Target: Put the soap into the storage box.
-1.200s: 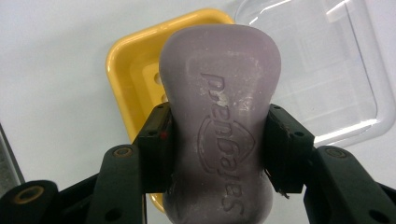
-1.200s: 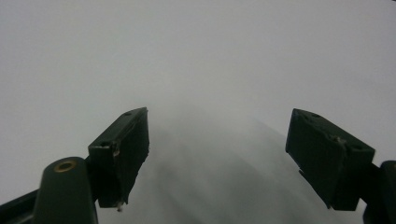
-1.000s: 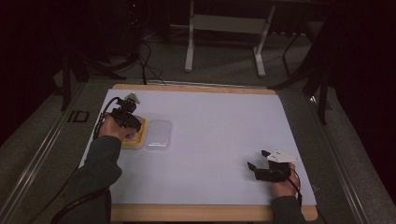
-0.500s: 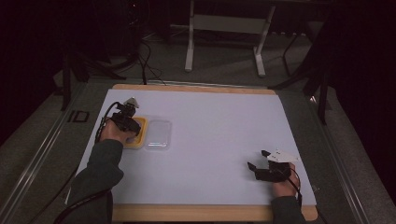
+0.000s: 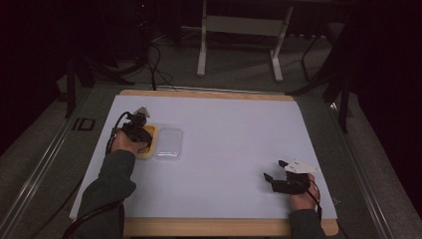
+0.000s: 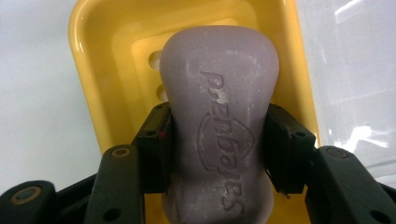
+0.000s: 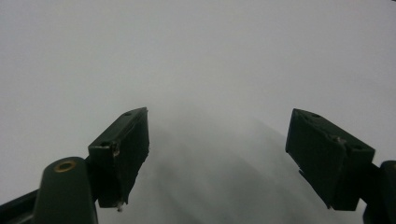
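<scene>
Left gripper is clamped on the purple soap bar, one jaw on each long side at the bar's waist. Embossed lettering on top of the bar is readable. The bar sits over the yellow soap dish; whether it touches the dish floor I cannot tell. Slots in the dish floor are visible just past the bar's far end.

From the high view: yellow dish is near the left edge of the white table mat, left gripper directly over it. A clear plastic lid lies flat just right of the dish, touching or nearly so. The left gripper view shows that lid right of the dish rim.

Right gripper is well apart from the dish, toward the mat's near right corner, low over bare mat. Its jaws stand wide apart with nothing between them; the right gripper view confirms plain white surface in the gap.
</scene>
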### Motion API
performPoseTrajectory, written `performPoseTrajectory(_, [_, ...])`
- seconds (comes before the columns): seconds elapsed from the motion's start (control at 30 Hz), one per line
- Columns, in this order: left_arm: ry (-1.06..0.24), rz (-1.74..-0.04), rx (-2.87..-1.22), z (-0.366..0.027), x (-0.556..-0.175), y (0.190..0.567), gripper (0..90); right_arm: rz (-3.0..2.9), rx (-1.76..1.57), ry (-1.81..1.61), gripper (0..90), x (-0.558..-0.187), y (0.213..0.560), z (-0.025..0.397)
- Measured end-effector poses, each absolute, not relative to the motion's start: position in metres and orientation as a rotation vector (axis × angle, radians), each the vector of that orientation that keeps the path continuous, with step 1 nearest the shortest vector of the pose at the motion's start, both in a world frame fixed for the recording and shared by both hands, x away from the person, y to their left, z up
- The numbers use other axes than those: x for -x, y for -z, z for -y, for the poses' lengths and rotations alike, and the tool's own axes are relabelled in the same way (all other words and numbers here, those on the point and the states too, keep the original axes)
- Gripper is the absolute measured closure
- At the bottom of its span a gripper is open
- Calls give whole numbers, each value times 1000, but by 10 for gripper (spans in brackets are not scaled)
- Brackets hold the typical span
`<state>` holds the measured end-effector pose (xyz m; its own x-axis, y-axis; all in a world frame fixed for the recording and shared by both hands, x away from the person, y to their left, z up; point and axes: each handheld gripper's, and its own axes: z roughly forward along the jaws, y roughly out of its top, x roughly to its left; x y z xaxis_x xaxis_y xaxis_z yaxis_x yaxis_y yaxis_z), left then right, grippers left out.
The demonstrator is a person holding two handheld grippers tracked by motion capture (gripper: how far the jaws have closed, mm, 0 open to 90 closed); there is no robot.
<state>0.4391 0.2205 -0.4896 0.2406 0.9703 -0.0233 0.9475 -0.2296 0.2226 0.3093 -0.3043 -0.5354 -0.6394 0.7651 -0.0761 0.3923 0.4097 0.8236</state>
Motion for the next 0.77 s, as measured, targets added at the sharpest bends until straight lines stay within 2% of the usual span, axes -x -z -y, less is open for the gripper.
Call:
performPoseTrajectory(0.1, [-162, -1801, -2282, -225, -438, 487, 477, -2225, -985, -1126, 211, -309, 535, 304])
performPoseTrajectory(0.3, [-248, -1789, -2273, -228, -433, 477, 401, -2226, -983, -1123, 211, -310, 536, 304])
performPoseTrajectory(0.67, [-293, -1667, -2244, -220, -415, 458, 377, -2225, -983, -1122, 211, -309, 536, 304])
performPoseTrajectory(0.77, [-316, -1586, -2193, -210, -400, 457, 375, -2225, -988, -1125, 211, -310, 535, 304])
